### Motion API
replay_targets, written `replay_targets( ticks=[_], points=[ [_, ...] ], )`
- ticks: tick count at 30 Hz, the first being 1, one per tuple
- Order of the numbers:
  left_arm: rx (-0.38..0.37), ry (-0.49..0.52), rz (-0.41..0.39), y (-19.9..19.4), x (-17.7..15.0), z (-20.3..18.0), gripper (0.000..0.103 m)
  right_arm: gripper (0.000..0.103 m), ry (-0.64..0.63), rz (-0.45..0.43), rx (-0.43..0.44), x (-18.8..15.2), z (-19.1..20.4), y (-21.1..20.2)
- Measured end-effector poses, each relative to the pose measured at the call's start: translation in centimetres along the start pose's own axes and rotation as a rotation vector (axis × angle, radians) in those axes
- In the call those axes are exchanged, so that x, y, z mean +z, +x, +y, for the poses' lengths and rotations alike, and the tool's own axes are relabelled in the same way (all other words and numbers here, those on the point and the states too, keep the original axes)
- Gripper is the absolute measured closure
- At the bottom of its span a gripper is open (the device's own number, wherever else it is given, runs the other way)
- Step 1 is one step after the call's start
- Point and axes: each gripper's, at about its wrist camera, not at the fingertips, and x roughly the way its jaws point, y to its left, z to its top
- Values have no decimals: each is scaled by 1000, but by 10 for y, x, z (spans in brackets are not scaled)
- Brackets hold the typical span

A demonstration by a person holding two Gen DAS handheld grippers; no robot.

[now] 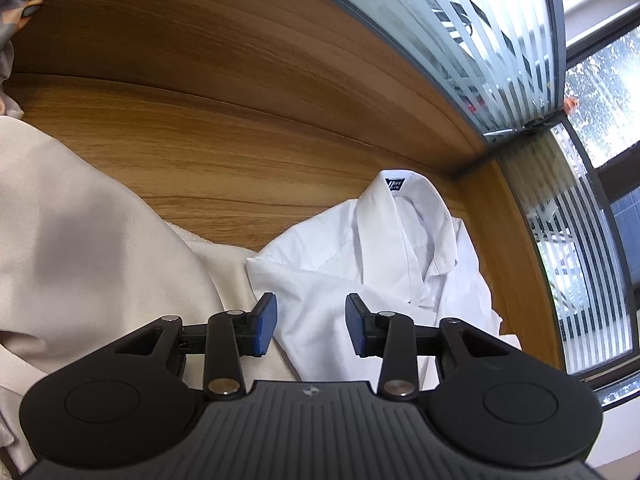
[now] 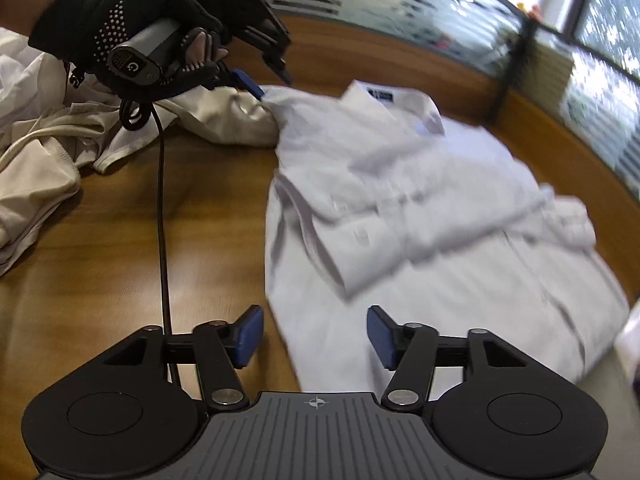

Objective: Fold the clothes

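A white collared shirt lies on the wooden table, collar with a dark label at the far end, sleeves folded across the front. In the left wrist view the shirt lies just ahead of my left gripper, which is open and empty over its near edge. My right gripper is open and empty over the shirt's lower hem. The left gripper also shows in the right wrist view, held by a black-gloved hand near the shirt's shoulder.
A pile of cream and white garments lies at the left of the table; it also shows in the left wrist view. A black cable hangs across the table. Striped glass partitions and windows border the table's far side.
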Motion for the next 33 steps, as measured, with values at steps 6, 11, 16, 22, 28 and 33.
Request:
replay_targets(
  ticks=[6,11,16,22,28,33],
  points=[
    [-2,-6,-3,2,4,1,61,34,-110,-46,-26,20,21,27],
    [-22,-59,-5,2,9,3,61,34,-173,-71,-90,30,36,44],
    [17,-63,-24,-1,10,-1,60,35,-207,-73,-180,34,34,54],
    [36,-82,-50,-10,4,-5,50,35,-205,-64,-186,41,25,63],
    [80,-61,-53,-10,0,-9,47,45,-215,-66,-182,48,27,72],
    [62,-99,-26,-1,-2,-8,44,89,-116,-51,-129,58,13,63]
  ],
)
